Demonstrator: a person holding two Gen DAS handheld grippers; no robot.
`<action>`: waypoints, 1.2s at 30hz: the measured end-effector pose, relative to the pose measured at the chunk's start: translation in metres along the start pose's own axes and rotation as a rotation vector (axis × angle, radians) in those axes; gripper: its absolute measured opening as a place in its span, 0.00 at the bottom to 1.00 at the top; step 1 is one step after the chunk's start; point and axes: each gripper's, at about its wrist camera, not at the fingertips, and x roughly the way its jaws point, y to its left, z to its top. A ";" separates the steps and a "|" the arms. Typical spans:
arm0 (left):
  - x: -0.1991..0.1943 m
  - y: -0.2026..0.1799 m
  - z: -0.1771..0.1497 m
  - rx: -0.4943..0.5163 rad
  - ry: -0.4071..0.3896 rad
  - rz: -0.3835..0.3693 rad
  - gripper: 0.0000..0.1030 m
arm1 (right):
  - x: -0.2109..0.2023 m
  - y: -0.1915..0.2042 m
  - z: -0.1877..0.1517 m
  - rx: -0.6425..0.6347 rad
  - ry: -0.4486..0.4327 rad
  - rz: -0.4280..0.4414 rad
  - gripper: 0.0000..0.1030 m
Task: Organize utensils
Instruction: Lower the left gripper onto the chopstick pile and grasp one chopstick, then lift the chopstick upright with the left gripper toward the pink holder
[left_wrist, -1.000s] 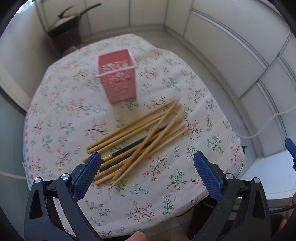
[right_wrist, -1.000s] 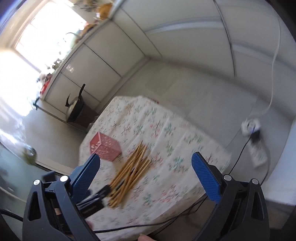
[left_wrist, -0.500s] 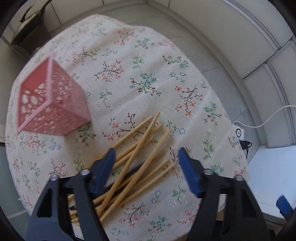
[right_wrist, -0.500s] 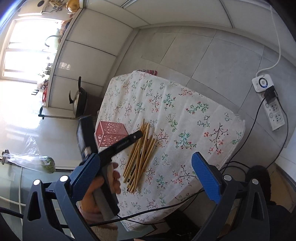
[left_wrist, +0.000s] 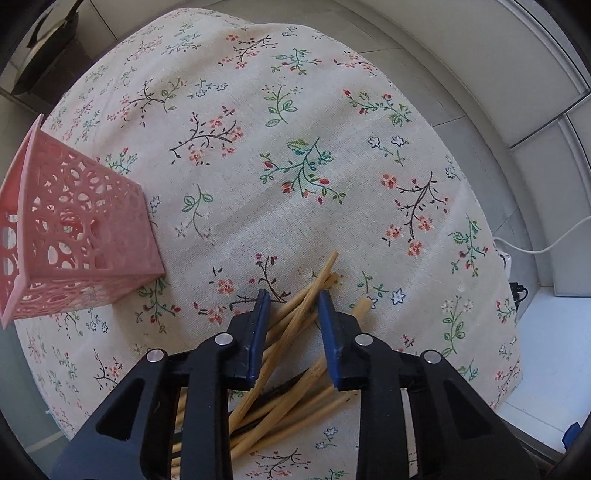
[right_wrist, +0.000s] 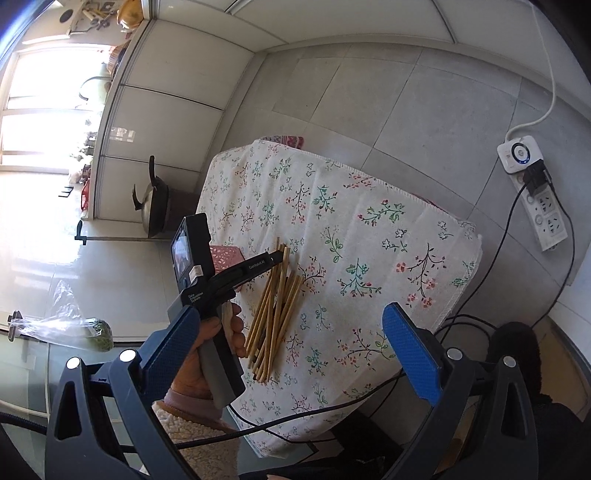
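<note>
1. Chopsticks (left_wrist: 295, 332): a loose pile of pale wooden sticks lies on the worktop (left_wrist: 295, 166), which is covered with a floral cloth. The sticks cross one another; at least one dark stick lies among them.
2. Left tongs (left_wrist: 291, 306): lowered over the far end of the pile, with several stick tips showing between the two blue pads (left_wrist: 258, 339). The jaws are narrowed but a gap remains; whether the pads press on any stick cannot be told.
3. Left tongs in the right wrist view (right_wrist: 275, 256): the tip sits at the top of the pile (right_wrist: 275, 306), with the person's left hand (right_wrist: 207, 354) wrapped round the handle.
4. Right tongs (right_wrist: 288, 347): held well above the worktop and apart from the sticks, jaws spread wide, nothing between the pads.
5. Pink holder (left_wrist: 70, 236): a perforated square basket stands on the cloth to the left of the pile, apart from it. No sticks are seen inside it.
6. Surroundings: a white power strip (right_wrist: 532, 192) with cables lies on the tiled floor beside the worktop.
</note>
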 end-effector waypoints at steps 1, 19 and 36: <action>0.001 -0.001 0.001 0.004 -0.005 0.005 0.24 | 0.000 0.000 0.000 0.001 0.001 -0.002 0.94; -0.087 0.043 -0.082 -0.038 -0.278 -0.076 0.05 | 0.065 0.020 -0.005 -0.102 0.052 -0.184 0.94; -0.168 0.103 -0.164 -0.152 -0.492 -0.247 0.05 | 0.216 0.071 0.038 -0.447 0.218 -0.376 0.71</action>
